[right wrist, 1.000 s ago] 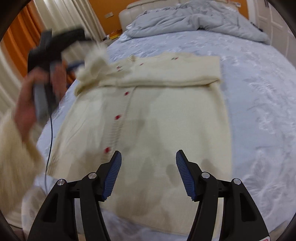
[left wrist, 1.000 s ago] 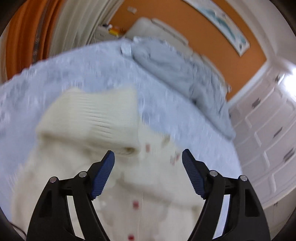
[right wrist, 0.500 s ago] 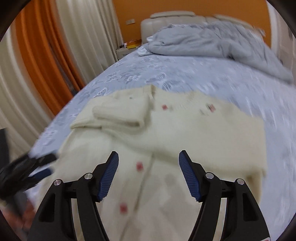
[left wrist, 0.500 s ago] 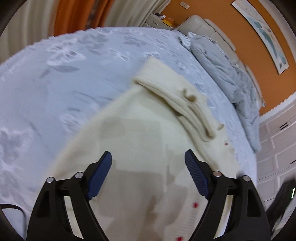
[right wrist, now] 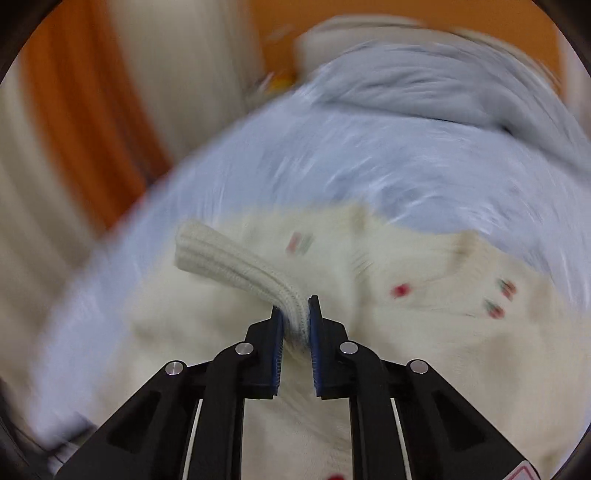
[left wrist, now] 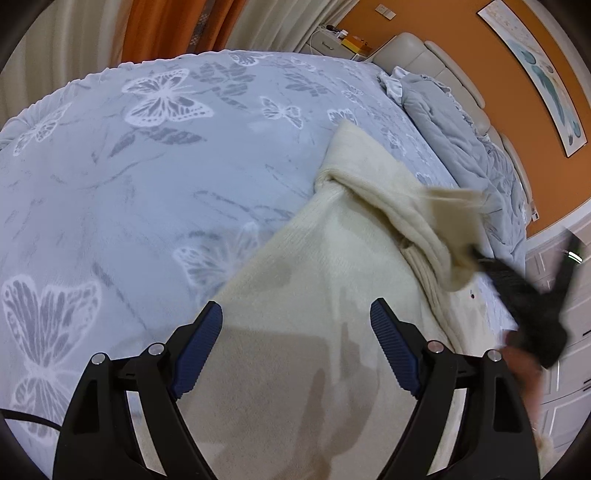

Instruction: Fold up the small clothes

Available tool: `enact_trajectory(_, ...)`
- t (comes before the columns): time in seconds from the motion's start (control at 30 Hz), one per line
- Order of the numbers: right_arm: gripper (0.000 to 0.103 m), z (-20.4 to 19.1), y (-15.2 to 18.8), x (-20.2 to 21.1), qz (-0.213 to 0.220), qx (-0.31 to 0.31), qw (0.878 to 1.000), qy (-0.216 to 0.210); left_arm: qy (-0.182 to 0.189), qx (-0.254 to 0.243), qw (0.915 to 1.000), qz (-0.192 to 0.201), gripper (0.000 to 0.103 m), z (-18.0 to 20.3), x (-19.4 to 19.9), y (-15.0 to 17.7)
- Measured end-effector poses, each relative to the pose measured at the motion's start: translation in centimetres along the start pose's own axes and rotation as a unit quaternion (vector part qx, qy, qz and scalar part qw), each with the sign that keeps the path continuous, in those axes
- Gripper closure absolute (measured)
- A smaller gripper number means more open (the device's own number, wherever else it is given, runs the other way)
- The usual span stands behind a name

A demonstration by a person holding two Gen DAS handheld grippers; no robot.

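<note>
A cream knit cardigan (left wrist: 325, 295) with red buttons lies on the blue butterfly bedspread (left wrist: 147, 166). My left gripper (left wrist: 295, 350) is open and empty, hovering over the cardigan's lower body. My right gripper (right wrist: 295, 310) is shut on the ribbed cuff of the cardigan's sleeve (right wrist: 229, 266) and holds it lifted above the garment. In the left wrist view the right gripper (left wrist: 532, 295) shows blurred at the far right, with the sleeve (left wrist: 436, 229) raised from the cardigan.
A crumpled grey duvet (left wrist: 454, 136) lies by the beige headboard (left wrist: 436, 62). Orange and cream curtains (left wrist: 192, 26) hang beyond the bed's edge. White drawers (left wrist: 569, 369) stand at the right. A nightstand (left wrist: 332, 35) holds small items.
My right gripper has closed on the sleeve cuff and lifted it. The left gripper has pulled back a little and stays open over the cardigan.
</note>
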State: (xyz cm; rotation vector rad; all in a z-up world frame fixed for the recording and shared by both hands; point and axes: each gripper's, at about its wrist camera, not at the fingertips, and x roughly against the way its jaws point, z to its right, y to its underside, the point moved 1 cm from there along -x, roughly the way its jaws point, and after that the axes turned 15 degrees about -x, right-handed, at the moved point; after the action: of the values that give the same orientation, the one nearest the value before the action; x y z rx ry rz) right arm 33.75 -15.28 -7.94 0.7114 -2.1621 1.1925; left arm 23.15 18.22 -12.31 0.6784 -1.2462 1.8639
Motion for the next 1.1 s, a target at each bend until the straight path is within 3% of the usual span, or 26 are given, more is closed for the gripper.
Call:
enact_trajectory(0.03, 0.092, 3.2, -0.8, 2.6, 0.026, -0.079, 0.996, -0.019, 0.0, -0.001, 1.0, 0.002, 0.023, 0.0, 0.0, -0.1)
enact_trajectory(0.07, 0.092, 5.3, -0.8, 3.5, 0.033, -0.118, 0.992, -0.02, 0.001, -0.001, 1.0, 0.005, 0.022, 0.1, -0.1, -0.3)
enact_trajectory(0.1, 0.09, 6.9, -0.5, 3.7, 0.03, -0.137, 0.99, -0.011, 0.0, 0.002, 1.0, 0.006, 0.021, 0.3, -0.3, -0.4)
enact_trajectory(0.17, 0.089, 10.2, 1.3, 1.5, -0.029, -0.141, 0.989, 0.041, 0.014, 0.019, 0.9997, 0.006, 0.02, 0.7, -1.0, -0.8)
enact_trajectory(0.2, 0.089, 11.1, 2.1, 0.7, -0.058, -0.142, 0.987, 0.045, 0.026, 0.032, 0.9992, 0.003, 0.02, 1.1, -1.3, -1.2)
enact_trajectory(0.27, 0.084, 11.8, 2.7, 0.6, -0.064, -0.151, 0.986, 0.03, 0.061, 0.066, 0.996, 0.007, 0.02, 2.1, -2.0, -2.2)
enact_trajectory(0.33, 0.071, 12.2, 2.3, 1.1, -0.047, -0.162, 0.985, 0.018, 0.074, 0.084, 0.9936, 0.012, 0.017, 2.9, -2.6, -3.4)
enact_trajectory(0.37, 0.055, 12.2, 1.9, 1.2, -0.041, -0.167, 0.985, 0.02, 0.081, 0.099, 0.9917, 0.015, 0.017, 3.2, -3.3, -4.2)
enact_trajectory(0.4, 0.048, 12.5, 1.5, 1.1, -0.035, -0.175, 0.984, 0.02, 0.086, 0.113, 0.9897, 0.014, 0.017, 3.5, -4.2, -5.0)
enact_trajectory(0.47, 0.048, 13.4, 1.0, 0.8, -0.033, -0.194, 0.98, 0.023, 0.092, 0.143, 0.9854, 0.005, 0.017, 3.7, -6.1, -6.3)
enact_trajectory(0.5, 0.05, 14.0, 0.9, 0.6, -0.033, -0.207, 0.978, 0.022, 0.096, 0.162, 0.9821, 0.003, 0.017, 3.5, -7.2, -6.8)
enact_trajectory(0.53, 0.056, 14.5, 0.9, 0.2, -0.035, -0.222, 0.974, 0.012, 0.097, 0.173, 0.9802, -0.001, 0.028, 3.4, -8.0, -7.2)
enact_trajectory(0.57, 0.093, 14.9, 0.6, -0.2, -0.041, -0.231, 0.972, 0.003, 0.092, 0.178, 0.9797, -0.006, 0.043, 3.4, -9.1, -7.6)
enact_trajectory(0.6, 0.093, 15.1, 0.2, -0.3, -0.046, -0.241, 0.969, -0.011, 0.088, 0.176, 0.9805, -0.009, 0.078, 3.5, -9.8, -8.1)
enact_trajectory(0.63, 0.094, 15.0, -0.4, 0.6, -0.026, -0.241, 0.97, -0.029, 0.078, 0.169, 0.9824, -0.007, 0.093, 3.8, -9.9, -8.7)
enact_trajectory(0.73, 0.094, 13.4, -2.0, 6.0, 0.056, -0.196, 0.976, -0.069, 0.088, 0.119, 0.9875, 0.053, 0.092, 5.4, -7.4, -10.4)
enact_trajectory(0.8, 0.094, 13.9, -1.7, 7.4, 0.086, -0.175, 0.979, -0.064, 0.086, 0.093, 0.9902, 0.059, 0.092, 6.2, -7.3, -10.4)
enact_trajectory(0.83, 0.094, 14.5, -1.5, 6.1, 0.068, -0.17, 0.982, -0.041, 0.071, 0.081, 0.9932, 0.046, 0.092, 6.4, -8.1, -10.1)
enact_trajectory(0.9, 0.094, 16.6, 0.2, 1.8, -0.012, -0.185, 0.983, 0.016, 0.027, 0.065, 0.9975, 0.0, 0.093, 6.6, -10.7, -8.9)
enact_trajectory(0.93, 0.094, 17.0, 0.7, 1.7, -0.018, -0.191, 0.981, 0.016, 0.016, 0.066, 0.9976, -0.01, 0.093, 6.3, -11.2, -8.2)
enact_trajectory(1.0, 0.094, 16.5, 0.6, 4.1, 0.026, -0.185, 0.982, -0.007, 0.031, 0.076, 0.9967, 0.004, 0.092, 5.9, -10.2, -7.9)
enact_trajectory(1.1, 0.094, 17.0, 0.5, 5.2, 0.052, -0.192, 0.98, -0.002, 0.039, 0.074, 0.9964, 0.007, 0.088, 5.5, -9.5, -7.6)
